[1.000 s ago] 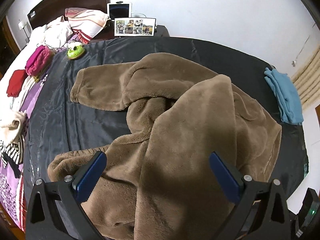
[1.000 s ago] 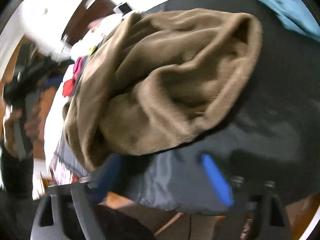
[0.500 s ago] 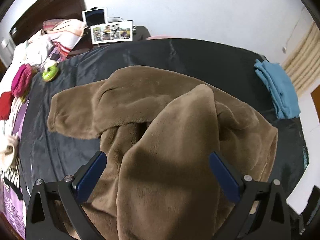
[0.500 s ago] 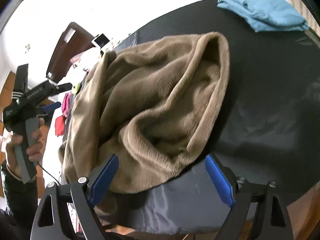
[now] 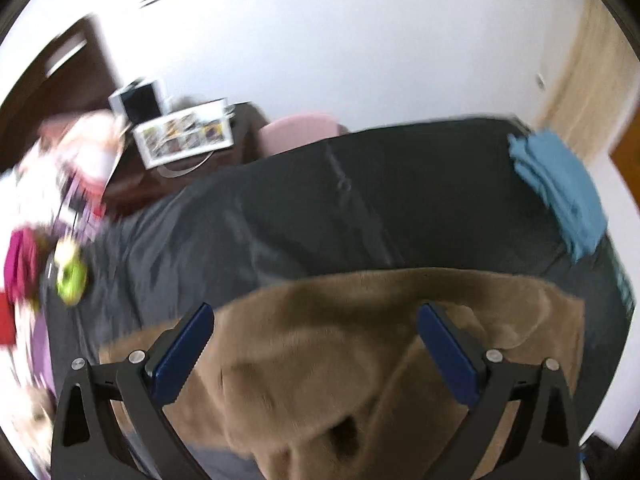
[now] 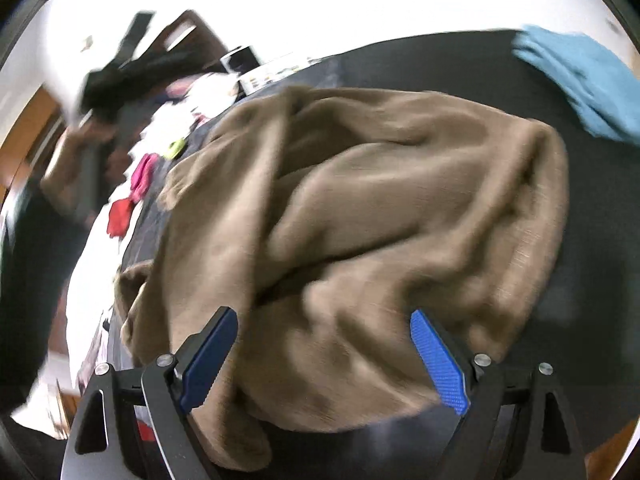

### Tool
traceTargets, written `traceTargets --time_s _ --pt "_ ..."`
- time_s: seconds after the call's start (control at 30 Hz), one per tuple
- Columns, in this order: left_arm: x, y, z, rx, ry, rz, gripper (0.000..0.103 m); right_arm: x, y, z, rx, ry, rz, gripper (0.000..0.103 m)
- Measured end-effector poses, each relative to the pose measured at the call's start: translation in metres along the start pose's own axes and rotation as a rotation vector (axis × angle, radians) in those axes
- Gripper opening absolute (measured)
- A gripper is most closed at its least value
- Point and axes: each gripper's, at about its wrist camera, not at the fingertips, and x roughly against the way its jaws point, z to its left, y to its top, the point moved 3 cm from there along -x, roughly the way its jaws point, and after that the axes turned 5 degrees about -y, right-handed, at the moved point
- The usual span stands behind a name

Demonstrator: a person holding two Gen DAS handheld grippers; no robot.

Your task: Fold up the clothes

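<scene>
1. Far left: a pile of loose clothes, including a magenta garment (image 5: 20, 260) and a red item (image 6: 120, 216), lies along the left edge of the bed; a green object (image 5: 71, 276) sits just beside them. These appear to be waiting their turn, kept off the working area.
2. Left tongs (image 5: 316, 354): jaws apart, nothing between the pads. They hang over the near part of the brown fleece garment (image 5: 360, 360), tilted downward. Judgement: positioned to take a fresh hold.
3. Centre: the brown fleece garment lies bunched on the dark sheet (image 5: 360, 200) of the bed, layers heaped over one another, not yet flat. In the right wrist view one portion hangs past the near edge.
4. Right tongs (image 6: 324, 356): jaws apart, empty, above the garment's near fold.
5. Open room: bare sheet beyond the garment, toward the wall, gives space to spread it.
6. Far right: a folded blue garment (image 5: 560, 196) rests at the bed's right edge, well apart, likely finished work.
</scene>
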Motion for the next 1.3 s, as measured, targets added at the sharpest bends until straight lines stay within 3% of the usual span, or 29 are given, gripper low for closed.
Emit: traceTargets --time_s 0.1,0.2,0.3,0.47,0.73,0.77,0.8,0.83,0.93,1.07,1.3 --pt "-0.021 0.006 -0.012 -0.092 -0.105 0.038 0.102 -0.015 -0.002 0.012 0.073 -0.017 0.036 0.090" --pt "-0.041 0.005 -0.024 -0.180 -0.141 0.074 0.102 -0.033 -0.007 -0.001 0.041 -0.073 0.098 0.090" --pt "-0.057 0.005 -0.034 -0.245 -0.177 0.097 0.102 -0.043 -0.017 -0.029 -0.012 -0.204 0.160 0.090" --pt "-0.081 0.004 -0.041 -0.332 -0.258 0.161 0.096 -0.036 -0.025 -0.052 -0.056 -0.272 0.170 0.090" --pt "-0.131 -0.004 -0.028 -0.267 -0.277 0.353 0.049 -0.035 -0.024 -0.048 -0.039 -0.259 0.181 0.090" --pt "-0.130 -0.004 -0.028 -0.253 -0.285 0.350 0.048 -0.035 -0.024 -0.048 -0.040 -0.255 0.180 0.090" --pt "-0.128 -0.005 -0.027 -0.239 -0.297 0.342 0.040 -0.034 -0.025 -0.048 -0.040 -0.252 0.179 0.090" --pt "-0.125 -0.006 -0.029 -0.235 -0.298 0.336 0.025 -0.033 -0.025 -0.048 -0.038 -0.251 0.177 0.090" --pt "-0.115 -0.013 -0.034 -0.238 -0.292 0.324 0.011 -0.032 -0.025 -0.046 -0.034 -0.249 0.174 0.090" --pt "-0.082 -0.010 -0.031 -0.166 -0.240 0.206 0.009 -0.026 -0.023 -0.047 -0.044 -0.239 0.160 0.090" --pt "0.023 0.015 0.002 0.034 -0.146 -0.071 0.008 -0.004 -0.022 -0.048 -0.053 -0.221 0.082 0.090"
